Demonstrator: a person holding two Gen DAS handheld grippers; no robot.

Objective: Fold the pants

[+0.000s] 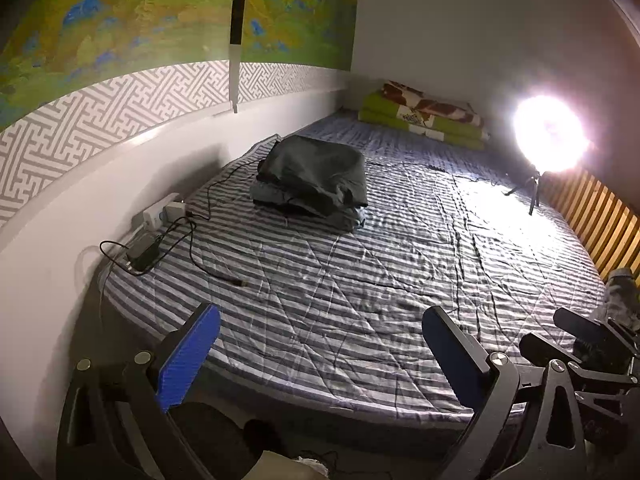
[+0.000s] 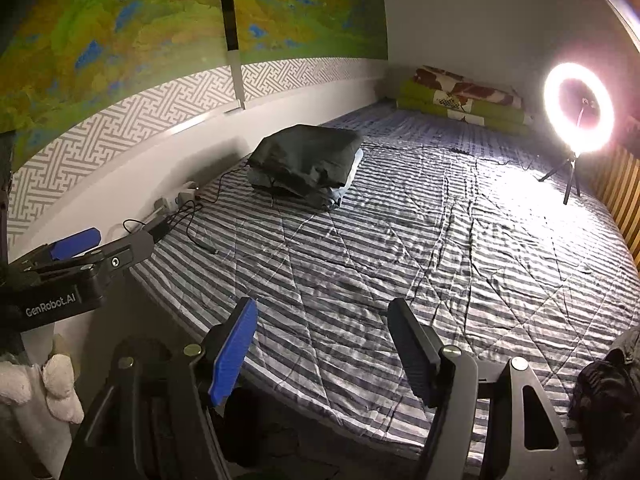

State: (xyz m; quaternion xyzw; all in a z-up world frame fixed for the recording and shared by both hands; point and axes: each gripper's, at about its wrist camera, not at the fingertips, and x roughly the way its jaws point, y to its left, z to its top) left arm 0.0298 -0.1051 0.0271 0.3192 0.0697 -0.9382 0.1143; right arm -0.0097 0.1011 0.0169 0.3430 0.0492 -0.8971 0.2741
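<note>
Left gripper (image 2: 76, 246) is showing "GenRobot.AI" on its body, its 2 blue-padded fingers spread wide, holding nothing. Folded dark pants (image 1: 310, 178) are sitting stacked on the striped quilt (image 1: 360, 280), near the wall. Right gripper (image 2: 322, 344) is hovering, fingers apart, empty. Ring light (image 2: 578, 106) is glowing far right.

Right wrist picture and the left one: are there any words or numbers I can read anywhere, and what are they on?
"GenRobot.AI": white letters on the black body of the left claw, seen in the right wrist view.
The folded green and brown patterned blanket has a white patch with dark marks, too small to read.
The white power strip by the wall shows no readable text.
Nothing else carries words or numbers.
</note>
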